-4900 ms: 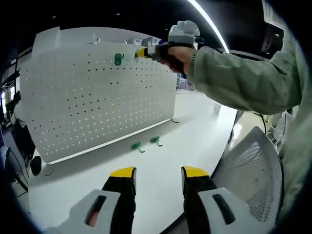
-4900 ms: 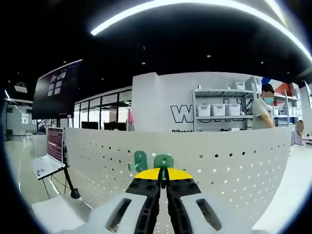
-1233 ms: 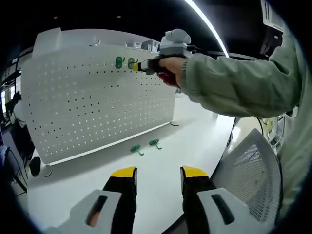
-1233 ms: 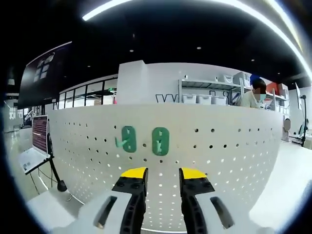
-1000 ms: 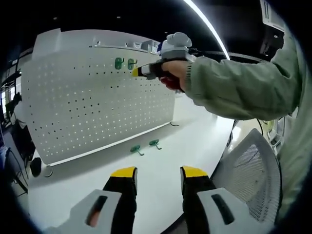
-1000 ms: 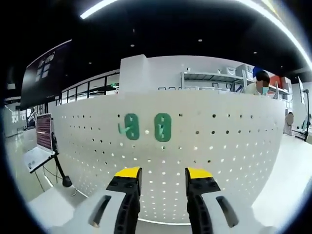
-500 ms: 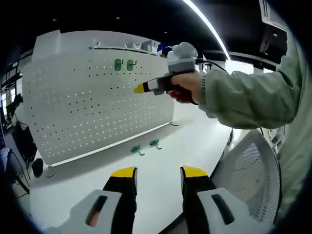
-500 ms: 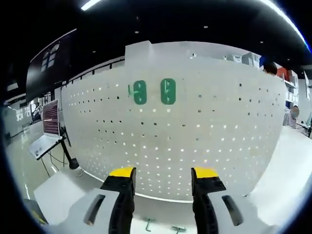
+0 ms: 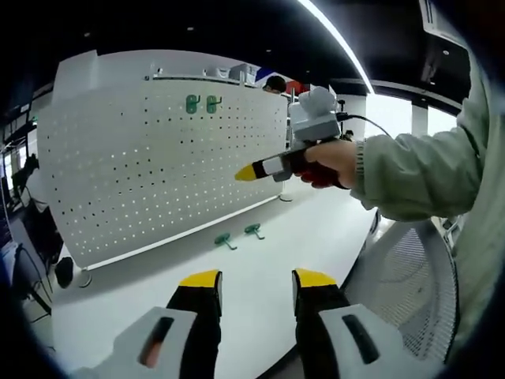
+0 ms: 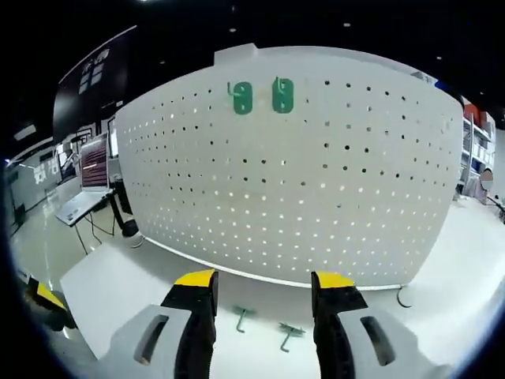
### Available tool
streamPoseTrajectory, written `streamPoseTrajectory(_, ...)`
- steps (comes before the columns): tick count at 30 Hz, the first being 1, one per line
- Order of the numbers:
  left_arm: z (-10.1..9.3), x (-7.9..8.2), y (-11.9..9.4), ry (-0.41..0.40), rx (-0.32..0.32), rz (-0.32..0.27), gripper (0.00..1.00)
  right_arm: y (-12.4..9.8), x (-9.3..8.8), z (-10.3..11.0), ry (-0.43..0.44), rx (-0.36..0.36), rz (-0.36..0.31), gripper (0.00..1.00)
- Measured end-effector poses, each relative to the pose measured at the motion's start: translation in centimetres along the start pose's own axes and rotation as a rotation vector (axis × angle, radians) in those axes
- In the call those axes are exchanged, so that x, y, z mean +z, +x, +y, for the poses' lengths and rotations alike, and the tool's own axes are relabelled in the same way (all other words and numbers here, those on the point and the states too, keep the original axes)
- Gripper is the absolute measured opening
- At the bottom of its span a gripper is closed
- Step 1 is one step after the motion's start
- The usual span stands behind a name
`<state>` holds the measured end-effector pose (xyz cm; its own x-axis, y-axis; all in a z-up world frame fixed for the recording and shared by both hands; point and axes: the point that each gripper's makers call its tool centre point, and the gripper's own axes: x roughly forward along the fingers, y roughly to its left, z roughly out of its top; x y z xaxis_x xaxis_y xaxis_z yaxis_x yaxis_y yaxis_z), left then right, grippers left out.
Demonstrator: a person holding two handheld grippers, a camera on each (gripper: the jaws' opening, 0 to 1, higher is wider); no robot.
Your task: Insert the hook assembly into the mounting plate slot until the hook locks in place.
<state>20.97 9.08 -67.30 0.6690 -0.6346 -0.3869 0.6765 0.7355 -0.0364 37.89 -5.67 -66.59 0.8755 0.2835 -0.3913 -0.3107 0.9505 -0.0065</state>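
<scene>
We see a white pegboard (image 9: pixel 158 158) standing upright on a white counter (image 9: pixel 260 260), with two green hooks side by side near its top edge: the left hook (image 9: pixel 192 103) and the right hook (image 9: pixel 211 103) both sit against the board, close to each other but apart. In the right gripper view the same pair appears high on the pegboard (image 10: pixel 316 174), the left hook (image 10: pixel 241 97) and the right hook (image 10: pixel 282 95).

Two more green hooks lie on the counter just in front of the board's foot, near each other: one loose hook (image 9: pixel 224 239) and a second loose hook (image 9: pixel 253 230). In the right gripper view they lie on the counter (image 10: pixel 102 300) between the jaws, one loose hook (image 10: pixel 241 317) and a second loose hook (image 10: pixel 289 334).

Our left tool (image 9: pixel 256 290) hangs low over the counter edge, jaws parted with a clear gap and nothing between them. Our right tool (image 10: pixel 264 290) has its jaws wide apart and holds nothing. In the left gripper view the right tool (image 9: pixel 246 174) is held in a hand (image 9: pixel 327 162) with a pale green sleeve (image 9: pixel 418 170), off the pegboard and pointing toward it. A mesh chair back (image 9: pixel 410 276) stands at the right.
</scene>
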Motion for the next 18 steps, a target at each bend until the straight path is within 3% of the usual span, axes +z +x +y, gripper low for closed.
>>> streamPoseTrajectory(5, 0.1, -0.2, 0.1, 0.000, 0.002, 0.014, 0.37, -0.8, -2.6, 0.2, 0.002, 0.019, 0.052, 0.46)
streamPoseTrajectory(18, 0.0, -0.5, 0.3, 0.008, 0.000, 0.031, 0.37, -3.1, -6.3, 0.7, -0.012, 0.058, 0.123, 0.46)
